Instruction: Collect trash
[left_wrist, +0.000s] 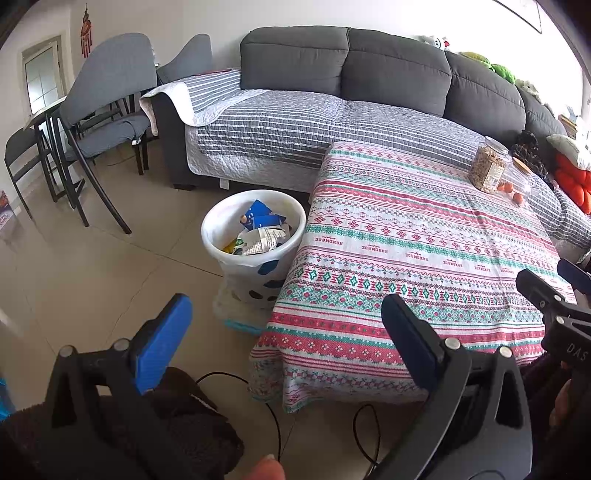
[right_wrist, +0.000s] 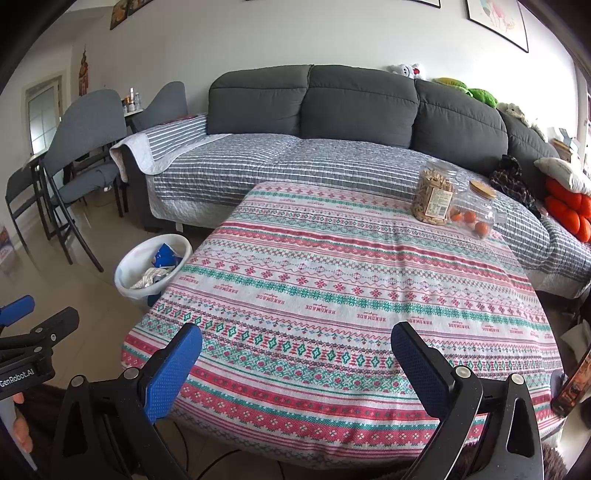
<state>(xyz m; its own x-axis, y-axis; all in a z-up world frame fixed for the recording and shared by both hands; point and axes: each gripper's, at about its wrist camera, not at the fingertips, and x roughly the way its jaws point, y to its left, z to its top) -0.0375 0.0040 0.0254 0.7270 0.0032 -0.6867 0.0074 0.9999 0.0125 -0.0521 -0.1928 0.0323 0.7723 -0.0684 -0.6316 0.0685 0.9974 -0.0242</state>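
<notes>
Living-room floor of pale tiles, grey chairs (left_wrist: 107, 92) at far left, a grey sofa (left_wrist: 332, 96) along the back wall. Left of the cloth-covered surface (right_wrist: 332, 295) stands a white bin (left_wrist: 236, 266) already holding crumpled wrappers (left_wrist: 260, 230) — the trash. It sits ahead of the left gripper (left_wrist: 286, 321), between its wide-spread, empty jaws but well beyond them. The right gripper (right_wrist: 295, 354), jaws also wide and empty, hovers over the surface's near edge. Two jars (right_wrist: 439, 199) stand at far right. No loose trash shows, so scanning slowly before any reach seems wise.
</notes>
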